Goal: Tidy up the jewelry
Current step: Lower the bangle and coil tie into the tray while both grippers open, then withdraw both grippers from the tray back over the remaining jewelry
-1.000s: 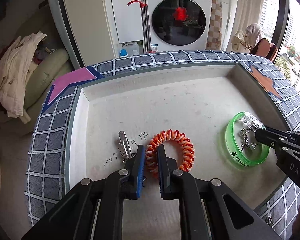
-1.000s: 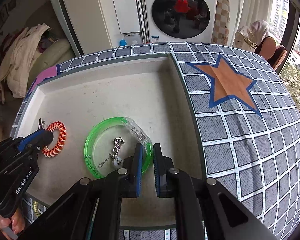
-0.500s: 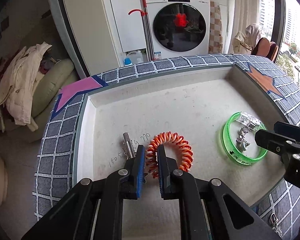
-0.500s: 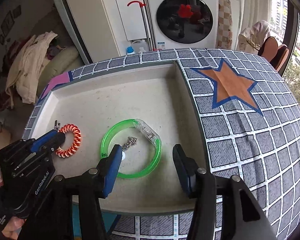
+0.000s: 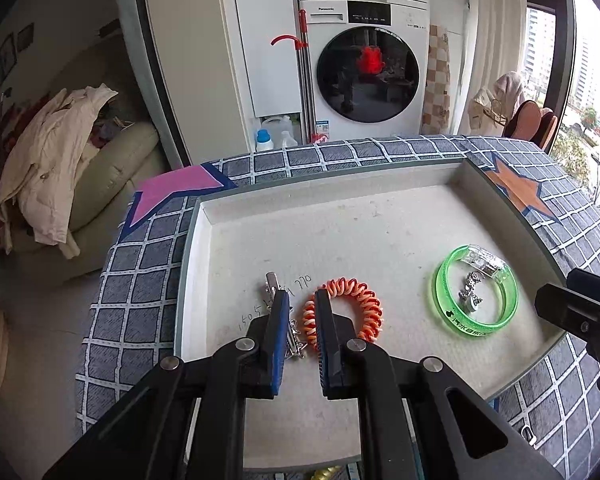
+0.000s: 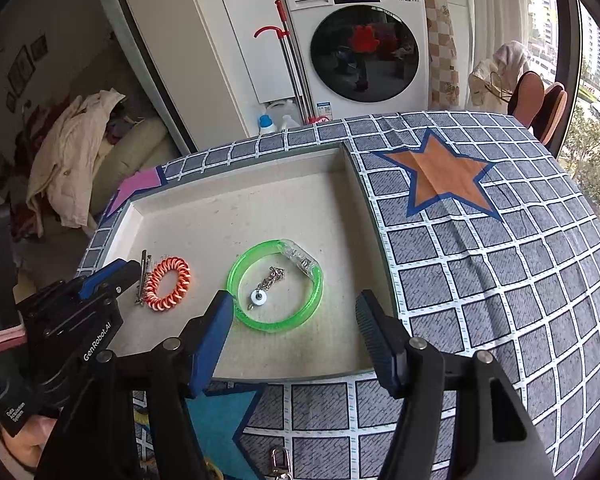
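Sitting in the shallow tray (image 6: 236, 184) from left to right: a silver hair clip (image 6: 143, 276) at the left, touching an orange coiled bracelet (image 6: 167, 284) just beside it, then, well apart toward the right wall, a green bangle (image 6: 274, 286) ringing a small chain with a white charm (image 6: 265, 286). Hovering above the clip and coil, with jaws narrow and nothing pinched between them, the left gripper (image 5: 300, 312), the coil lying free on the tray floor behind its tips. Having just been spreading wide, the right gripper (image 6: 294, 318), with jaws now straddling the near rim of the bangle without pressing on it, nothing held. Reading as a release: bangle and chain probably placed, both grippers empty, further sorting likely remaining.
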Demonstrator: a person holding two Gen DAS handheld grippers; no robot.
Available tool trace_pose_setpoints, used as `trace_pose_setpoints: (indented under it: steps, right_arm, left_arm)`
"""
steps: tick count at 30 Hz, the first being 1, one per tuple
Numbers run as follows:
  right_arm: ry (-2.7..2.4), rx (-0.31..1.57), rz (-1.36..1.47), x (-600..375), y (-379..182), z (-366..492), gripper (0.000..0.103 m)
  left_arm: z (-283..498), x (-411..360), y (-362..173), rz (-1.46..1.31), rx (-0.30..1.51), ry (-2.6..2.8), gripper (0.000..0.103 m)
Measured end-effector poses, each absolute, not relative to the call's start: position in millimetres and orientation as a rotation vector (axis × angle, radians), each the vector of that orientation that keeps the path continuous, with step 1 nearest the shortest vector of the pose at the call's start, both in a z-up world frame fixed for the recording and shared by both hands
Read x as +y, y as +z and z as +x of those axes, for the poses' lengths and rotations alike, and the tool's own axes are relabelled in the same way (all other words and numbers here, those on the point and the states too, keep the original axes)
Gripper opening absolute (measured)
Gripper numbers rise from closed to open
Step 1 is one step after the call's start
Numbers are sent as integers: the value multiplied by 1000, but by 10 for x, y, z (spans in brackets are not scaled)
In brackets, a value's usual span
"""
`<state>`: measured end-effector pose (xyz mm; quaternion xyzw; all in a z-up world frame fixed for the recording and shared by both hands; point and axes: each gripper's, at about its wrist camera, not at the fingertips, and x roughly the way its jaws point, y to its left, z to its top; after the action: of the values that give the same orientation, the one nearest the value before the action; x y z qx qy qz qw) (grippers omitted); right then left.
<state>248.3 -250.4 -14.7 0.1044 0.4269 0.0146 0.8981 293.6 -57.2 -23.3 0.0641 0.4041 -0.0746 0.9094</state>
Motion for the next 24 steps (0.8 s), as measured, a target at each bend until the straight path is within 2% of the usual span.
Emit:
trace_pose_setpoints:
  steps: [1,2,3,5,7,13,24]
  right_arm:
    - [33,882,215,-2502,-143,2458,71]
    - [37,881,216,-2495,-137,2436,71]
    - [40,880,217,-2493,-132,2411,71]
    - [45,874,222,-2483,-117,2362,74]
    - [52,870,232,-2471,-111,2314,80]
    - [83,813,246,-2439,-20,2095,86]
    - [128,785,230,-2283,12,1737,88]
  left_arm:
    - [2914,-546,-220,128,833,-151,39]
    - [2886,-529,-211,123,835,-147,83]
    - [2855,-494,-199,112,833,-131,103]
    - [2771,-412,-146,93,790,-117,103]
    - [2731,-364,-154,92,798,-120,103]
    - [2481,-190,-95,102,762,-94,103]
    - [1992,18,-23,90,755,-74,103]
